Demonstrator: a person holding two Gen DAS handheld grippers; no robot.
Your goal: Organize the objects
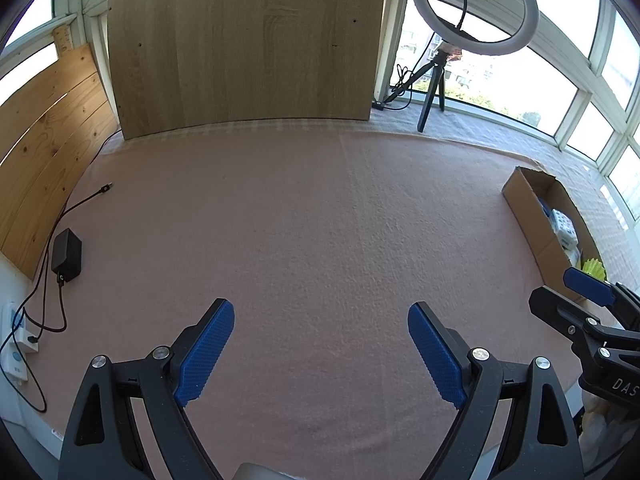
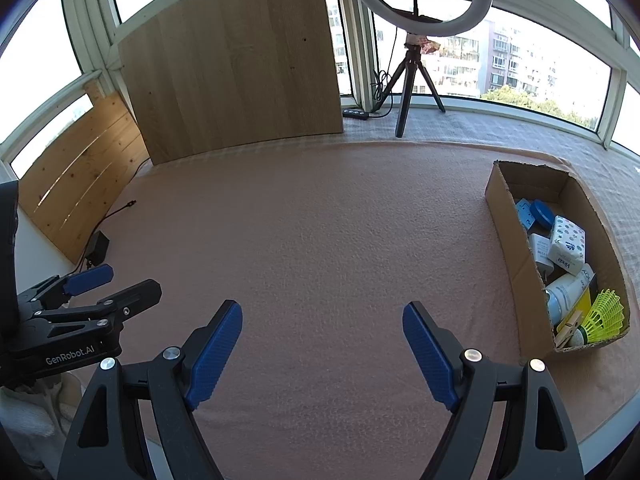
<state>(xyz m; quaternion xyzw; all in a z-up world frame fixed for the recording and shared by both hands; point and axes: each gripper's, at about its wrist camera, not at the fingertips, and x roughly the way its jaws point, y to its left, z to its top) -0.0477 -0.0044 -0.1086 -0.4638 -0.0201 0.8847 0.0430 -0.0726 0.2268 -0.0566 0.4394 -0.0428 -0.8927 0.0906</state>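
Note:
A cardboard box (image 2: 505,216) stands at the right of the pink cloth. It holds a yellow shuttlecock (image 2: 606,314), a tissue pack (image 2: 568,245), a white bottle (image 2: 566,290), a blue round lid (image 2: 542,214), a wooden clothespin (image 2: 570,330) and other small items. The box also shows in the left wrist view (image 1: 528,216). My left gripper (image 1: 320,352) is open and empty over the cloth. My right gripper (image 2: 322,354) is open and empty, left of the box. Each gripper shows at the edge of the other's view.
A ring light on a tripod (image 2: 408,92) stands at the back by the windows. A wooden board (image 2: 236,68) leans at the back. A black adapter (image 1: 66,256) with cables lies at the left, near a wooden panel (image 1: 48,152). The pink cloth (image 2: 320,232) covers the table.

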